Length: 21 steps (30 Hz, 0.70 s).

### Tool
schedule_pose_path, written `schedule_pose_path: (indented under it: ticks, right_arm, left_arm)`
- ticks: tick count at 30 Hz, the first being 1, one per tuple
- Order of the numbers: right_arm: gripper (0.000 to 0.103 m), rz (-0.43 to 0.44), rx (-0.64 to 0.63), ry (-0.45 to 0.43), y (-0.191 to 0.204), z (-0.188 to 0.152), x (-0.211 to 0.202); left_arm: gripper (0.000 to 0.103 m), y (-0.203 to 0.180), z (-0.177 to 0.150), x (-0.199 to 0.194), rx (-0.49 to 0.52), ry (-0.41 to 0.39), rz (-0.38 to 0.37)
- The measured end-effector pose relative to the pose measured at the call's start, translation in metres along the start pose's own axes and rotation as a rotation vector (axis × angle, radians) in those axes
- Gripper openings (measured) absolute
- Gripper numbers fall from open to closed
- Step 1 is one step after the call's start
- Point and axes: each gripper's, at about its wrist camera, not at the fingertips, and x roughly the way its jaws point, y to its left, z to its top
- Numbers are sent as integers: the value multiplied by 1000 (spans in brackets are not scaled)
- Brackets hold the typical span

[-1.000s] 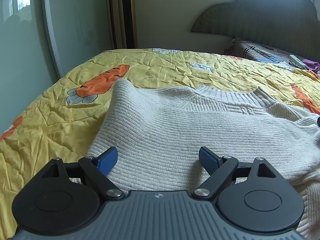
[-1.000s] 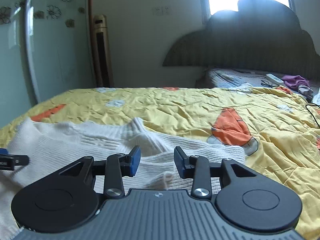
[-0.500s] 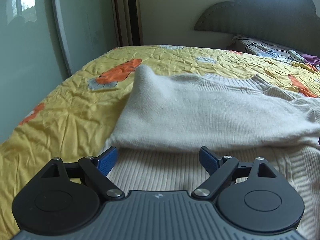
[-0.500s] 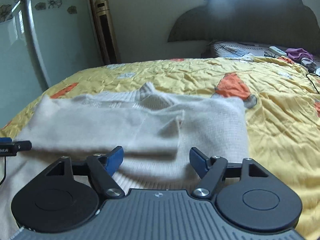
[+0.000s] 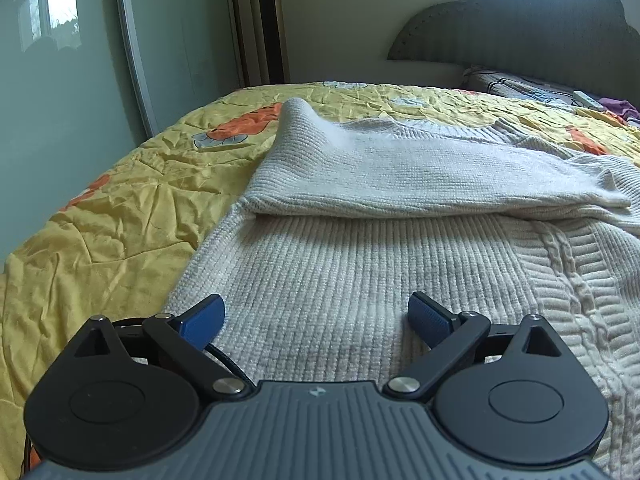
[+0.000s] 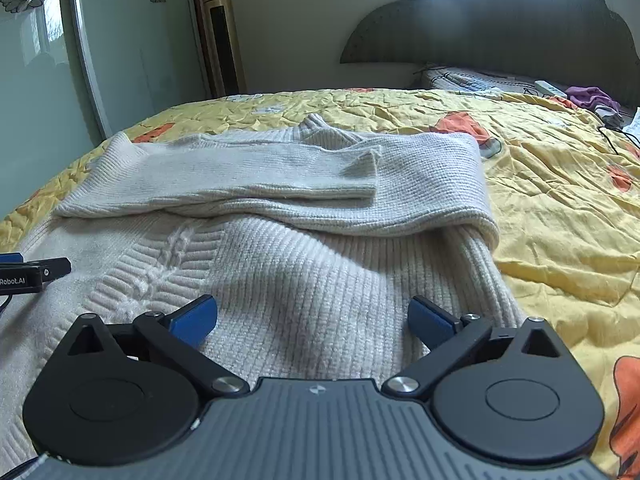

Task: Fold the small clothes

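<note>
A cream ribbed knit sweater (image 5: 360,264) lies flat on the yellow bedspread (image 5: 120,200), with both sleeves folded across its chest. It also shows in the right wrist view (image 6: 304,264), collar at the far side. My left gripper (image 5: 316,316) is open and empty, low over the sweater's lower left part. My right gripper (image 6: 312,318) is open and empty over the sweater's lower right part. The left gripper's tip shows at the left edge of the right wrist view (image 6: 24,268).
The bedspread (image 6: 560,208) with orange carrot prints stretches right and far. A dark headboard (image 6: 500,32), pillows, a remote (image 6: 550,88) and purple cloth (image 6: 592,96) lie at the far right. A wardrobe door (image 5: 72,80) and tower air conditioner (image 5: 268,24) stand left.
Both grippers have pulled back toward the sweater's hem. The right gripper let go of the sleeve and opened wide. The sleeves now lie folded across the chest.
</note>
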Motion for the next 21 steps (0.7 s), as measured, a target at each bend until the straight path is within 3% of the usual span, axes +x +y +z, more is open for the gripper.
schedule_pose_path:
  ticks: [21]
  right_arm:
    - [103,-104,-76,12,19,-14,-7]
  left_arm:
    - [103,1,-4,-3,-8,-8,11]
